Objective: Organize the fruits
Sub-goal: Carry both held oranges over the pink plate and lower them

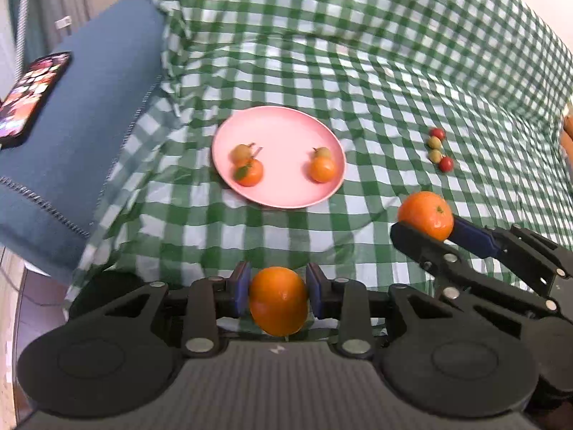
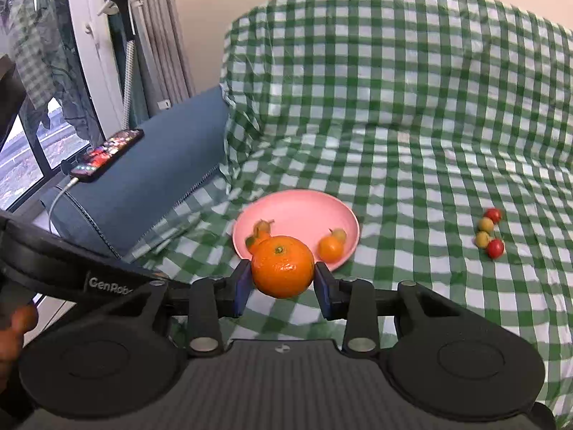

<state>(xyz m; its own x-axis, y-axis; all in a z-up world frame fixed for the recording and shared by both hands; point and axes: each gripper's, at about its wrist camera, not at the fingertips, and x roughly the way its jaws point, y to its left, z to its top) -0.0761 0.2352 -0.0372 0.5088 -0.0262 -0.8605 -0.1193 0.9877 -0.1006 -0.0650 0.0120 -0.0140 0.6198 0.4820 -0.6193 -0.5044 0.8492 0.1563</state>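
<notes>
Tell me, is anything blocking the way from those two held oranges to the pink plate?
Nothing visible does. The left gripper and right gripper each clamp an orange, and only bare checkered cloth lies between them and the pink plate. The plate already carries fruit at both sides, but its middle is free.

My left gripper (image 1: 278, 294) is clamped on an orange (image 1: 278, 301), blue pads pressing both sides. My right gripper (image 2: 283, 281) grips another orange (image 2: 283, 267) likewise, reaching in just right of the left one, both held level.
</notes>
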